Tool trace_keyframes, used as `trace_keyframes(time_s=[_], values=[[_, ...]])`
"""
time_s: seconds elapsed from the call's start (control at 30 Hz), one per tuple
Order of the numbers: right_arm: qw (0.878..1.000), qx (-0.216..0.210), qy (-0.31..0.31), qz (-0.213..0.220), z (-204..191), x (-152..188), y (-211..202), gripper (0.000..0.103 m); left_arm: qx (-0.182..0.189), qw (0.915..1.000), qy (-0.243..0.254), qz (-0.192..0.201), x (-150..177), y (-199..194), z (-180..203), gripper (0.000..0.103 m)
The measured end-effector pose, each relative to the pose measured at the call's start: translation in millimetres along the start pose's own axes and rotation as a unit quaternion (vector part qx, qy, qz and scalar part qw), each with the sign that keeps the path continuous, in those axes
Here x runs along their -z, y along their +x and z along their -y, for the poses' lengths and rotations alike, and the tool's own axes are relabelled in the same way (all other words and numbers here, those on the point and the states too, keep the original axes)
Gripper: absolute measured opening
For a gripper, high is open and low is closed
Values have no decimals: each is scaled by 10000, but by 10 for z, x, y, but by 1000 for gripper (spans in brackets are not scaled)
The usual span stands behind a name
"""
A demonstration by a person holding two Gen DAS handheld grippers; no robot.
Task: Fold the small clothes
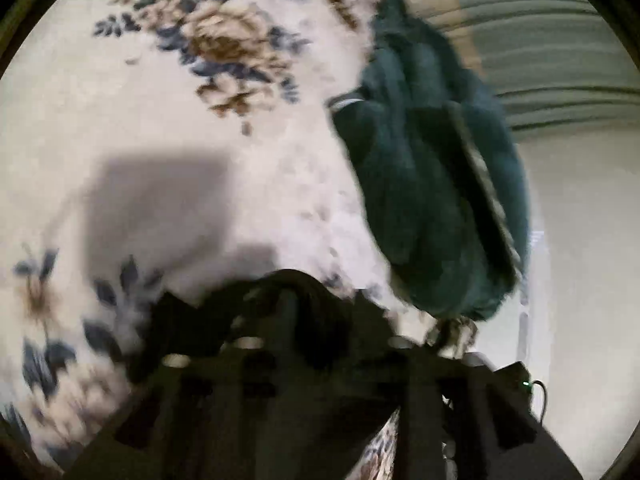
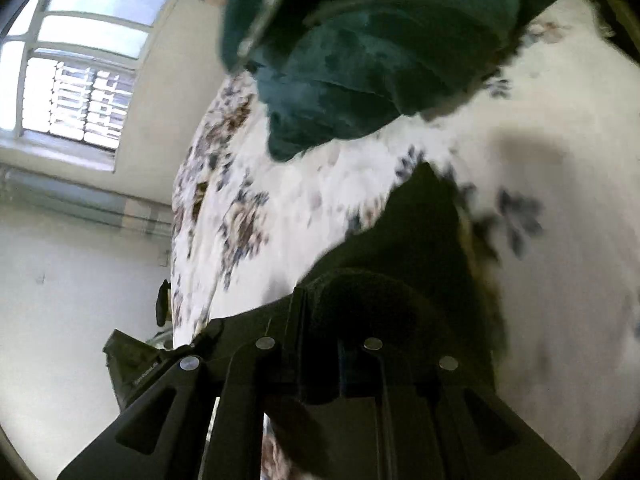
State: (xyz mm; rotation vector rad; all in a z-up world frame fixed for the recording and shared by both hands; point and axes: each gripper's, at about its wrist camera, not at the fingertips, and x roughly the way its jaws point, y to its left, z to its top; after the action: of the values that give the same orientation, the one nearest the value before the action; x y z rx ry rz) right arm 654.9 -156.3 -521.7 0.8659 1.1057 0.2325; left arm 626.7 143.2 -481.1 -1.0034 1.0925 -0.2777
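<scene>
Floral-printed cloth, cream with blue and brown sprays, covers the bed (image 1: 120,120) and fills most of both wrist views, giving a broad soft surface on which small clothes can be laid out and folded. Beyond the bed edge stand a pale wall (image 2: 60,300) and a barred window (image 2: 80,80), the apparent source of the light and of the soft shadows on the spread. Next in size is the dark green garment (image 1: 432,184), a plush piece with a pale striped trim along one seam; it lies bunched and rumpled on the bed toward its far edge, and in the right wrist view it fills the upper frame (image 2: 380,60) with a fold overhanging the print. It looks neither spread flat nor folded, so the folding is judged to be at an early stage. Smallest are the two tools. The left tongs (image 1: 296,300) show as a dark blurred mass low in the frame, apart from the garment; no cloth is seen between the jaws, and how wide they stand cannot be told. The right tongs (image 2: 420,248) are likewise dark and smeared, pointing toward the garment's near fold without visibly gripping it; their gap cannot be told either.
</scene>
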Motion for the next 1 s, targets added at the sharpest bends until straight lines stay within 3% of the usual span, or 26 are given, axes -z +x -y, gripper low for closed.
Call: trace_keyframes(time_s=[0.07, 0.1, 0.17, 0.27, 0.33, 0.37, 0.4, 0.43, 0.47, 0.53, 0.63, 0.73, 0.83, 0.93, 1.0], values=[[9984, 146, 348, -412, 178, -258, 298, 27, 85, 9997, -23, 207, -30, -120, -68, 46], [9982, 205, 401, -385, 245, -332, 299, 37, 79, 9994, 20, 333, -7, -213, -99, 56], [9991, 57, 345, -235, 328, -342, 158, 53, -88, 9982, 253, 536, 43, -320, -115, 59], [9992, 366, 97, -137, 423, -312, -5, 59, -808, 9915, 985, 264, 30, -87, -62, 59], [9962, 774, -139, -363, 483, -339, 116, 59, -1339, 9803, 1445, -117, 15, 217, 6, 57], [9941, 957, -216, -473, 514, -356, 198, 59, -1427, 9755, 1659, -239, 20, 336, 55, 57], [9928, 1026, -284, -552, 533, -373, 277, 59, -1488, 9693, 1943, -244, 44, 418, 124, 41], [9920, 1025, -390, -626, 541, -379, 372, 59, -1519, 9634, 2201, -188, 70, 461, 187, 3], [9908, 1052, -503, -679, 528, -391, 453, 56, -1647, 9561, 2420, -161, 88, 483, 249, 3], [9877, 1179, -761, -692, 476, -370, 543, 5, -1571, 9561, 2473, 58, 97, 370, 280, 3], [9867, 1227, -959, -461, 359, -353, 460, 7, -1711, 9560, 2374, 195, 29, 240, 161, 3], [9864, 1225, -1043, -333, 298, -378, 377, 7, -1925, 9587, 2090, -94, -134, 437, -100, 3], [9802, 1606, -1022, -544, 378, -448, 594, 6, -2282, 9492, 2141, -324, -187, 630, -227, 3], [9697, 2032, -1165, -700, 467, -462, 771, 6, -1992, 9636, 1738, -408, -271, 543, -315, 4], [9710, 1997, -1067, -767, 527, -459, 763, 7, -1952, 9657, 1687, -288, -259, 358, -271, 9]])
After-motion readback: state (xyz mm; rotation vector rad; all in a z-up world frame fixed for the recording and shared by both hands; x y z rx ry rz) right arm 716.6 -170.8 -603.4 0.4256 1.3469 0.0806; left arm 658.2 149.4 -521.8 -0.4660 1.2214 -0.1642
